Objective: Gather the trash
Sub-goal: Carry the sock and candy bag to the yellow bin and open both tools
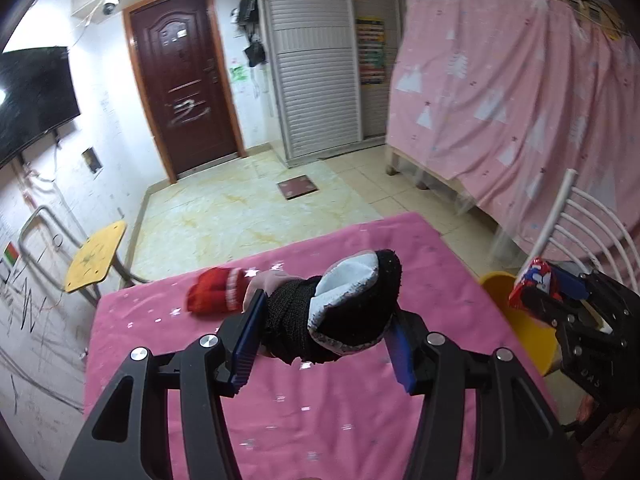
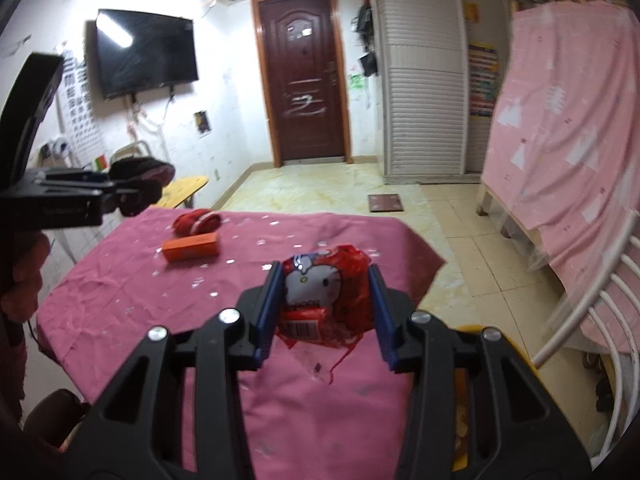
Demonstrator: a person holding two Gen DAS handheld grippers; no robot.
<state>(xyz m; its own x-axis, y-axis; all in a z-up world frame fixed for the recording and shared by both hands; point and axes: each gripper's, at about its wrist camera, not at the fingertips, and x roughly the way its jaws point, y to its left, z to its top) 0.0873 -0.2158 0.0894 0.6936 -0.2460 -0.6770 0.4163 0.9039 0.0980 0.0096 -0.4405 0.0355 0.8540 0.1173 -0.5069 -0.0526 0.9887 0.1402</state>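
Pink cloth-covered table (image 2: 320, 400) below: left gripper (image 1: 326, 320) pinches black-and-grey fuzzy slipper (image 1: 340, 312), right gripper (image 2: 325, 312) pinches crumpled red cartoon-cat wrapper (image 2: 324, 296).

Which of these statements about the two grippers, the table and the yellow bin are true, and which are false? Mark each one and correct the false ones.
1. The left gripper is clamped on a black and grey sock. True.
2. The right gripper is empty. False: it holds a red Hello Kitty snack wrapper.
3. An orange box lies on the pink tablecloth. True.
4. The red sock is already in the yellow bin. False: it lies on the tablecloth, beyond the orange box.
5. The door is open. False: it is closed.
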